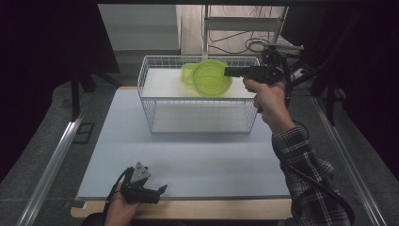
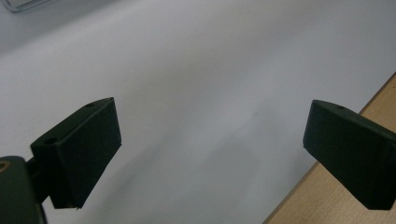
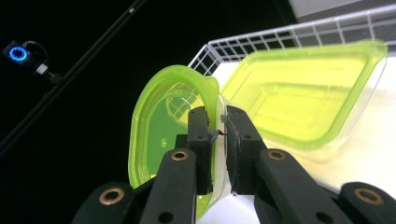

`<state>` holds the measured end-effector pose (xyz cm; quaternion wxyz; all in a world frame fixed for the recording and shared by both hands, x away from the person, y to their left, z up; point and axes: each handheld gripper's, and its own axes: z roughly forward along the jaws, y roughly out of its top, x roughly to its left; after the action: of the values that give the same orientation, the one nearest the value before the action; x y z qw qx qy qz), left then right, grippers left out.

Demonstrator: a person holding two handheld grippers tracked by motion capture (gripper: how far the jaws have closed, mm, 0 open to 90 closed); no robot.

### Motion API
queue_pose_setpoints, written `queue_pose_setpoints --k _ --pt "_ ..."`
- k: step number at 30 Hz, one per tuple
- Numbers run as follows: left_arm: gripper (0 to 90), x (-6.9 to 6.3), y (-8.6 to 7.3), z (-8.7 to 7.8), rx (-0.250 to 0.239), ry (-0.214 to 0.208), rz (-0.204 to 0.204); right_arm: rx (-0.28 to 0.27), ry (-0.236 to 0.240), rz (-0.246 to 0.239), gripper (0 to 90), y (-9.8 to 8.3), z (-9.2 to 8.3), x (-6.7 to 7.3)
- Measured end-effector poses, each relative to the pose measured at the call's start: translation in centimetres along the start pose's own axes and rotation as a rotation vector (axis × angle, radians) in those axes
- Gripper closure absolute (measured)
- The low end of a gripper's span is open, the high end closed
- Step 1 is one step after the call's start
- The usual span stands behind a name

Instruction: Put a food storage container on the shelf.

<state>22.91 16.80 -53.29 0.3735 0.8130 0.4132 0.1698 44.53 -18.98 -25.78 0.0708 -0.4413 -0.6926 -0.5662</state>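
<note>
My right gripper [image 1: 227,71] is shut on the rim of a translucent green container with a lid [image 1: 211,79], which hangs tilted on edge over the white wire basket [image 1: 197,115]. In the right gripper view the jaws pinch that rim [image 3: 217,133], and the green container [image 3: 161,135] stands upright to their left. A second green container [image 3: 308,98] lies on the white floor of the basket [image 3: 280,38], and it also peeks out behind the held one as a green container [image 1: 187,73]. My left gripper [image 1: 162,189] rests near the table's front edge, open [image 2: 210,149], with nothing between its fingers.
The basket stands at the back of the white table top [image 1: 188,160]. The table's wooden front edge [image 2: 336,205] runs just beside the left gripper. Cables and a metal frame [image 1: 244,28] lie beyond the basket, and dark drapes flank both sides.
</note>
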Motion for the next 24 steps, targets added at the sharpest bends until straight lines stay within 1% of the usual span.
queue_pose_setpoints --k 5,6,13,14,17,18,21,22,24 --pt "4.1 0.0 0.0 0.0 0.001 -0.003 -0.003 -0.015 -0.020 0.002 81.0 0.9 0.4 0.1" --pt "4.1 0.1 0.0 0.0 0.002 -0.002 -0.004 -0.027 -0.031 0.003 81.0 1.3 0.7 0.1" --pt "4.1 0.0 0.0 0.1 0.007 -0.003 -0.001 -0.043 -0.062 0.002 81.0 2.2 1.8 0.1" --pt "4.1 0.0 0.0 0.1 0.006 -0.003 -0.001 -0.050 -0.077 0.002 81.0 2.4 2.2 0.0" --pt "4.1 0.0 0.0 0.1 0.006 -0.005 -0.002 -0.059 -0.084 0.014 81.0 2.7 2.5 -0.2" --pt "4.1 0.0 0.0 0.1 0.007 -0.006 -0.002 -0.065 -0.095 0.018 81.0 2.9 2.9 -0.4" --pt "4.1 0.0 0.0 0.1 0.008 -0.007 0.001 -0.068 -0.107 0.018 81.0 3.1 3.2 -0.5" --pt "4.1 0.0 0.0 0.1 0.009 -0.008 0.002 -0.069 -0.123 0.018 81.0 3.2 3.5 -0.7" --pt "4.1 0.0 0.0 0.1 0.010 -0.008 0.002 -0.072 -0.126 0.022 81.0 3.3 3.6 -0.8"
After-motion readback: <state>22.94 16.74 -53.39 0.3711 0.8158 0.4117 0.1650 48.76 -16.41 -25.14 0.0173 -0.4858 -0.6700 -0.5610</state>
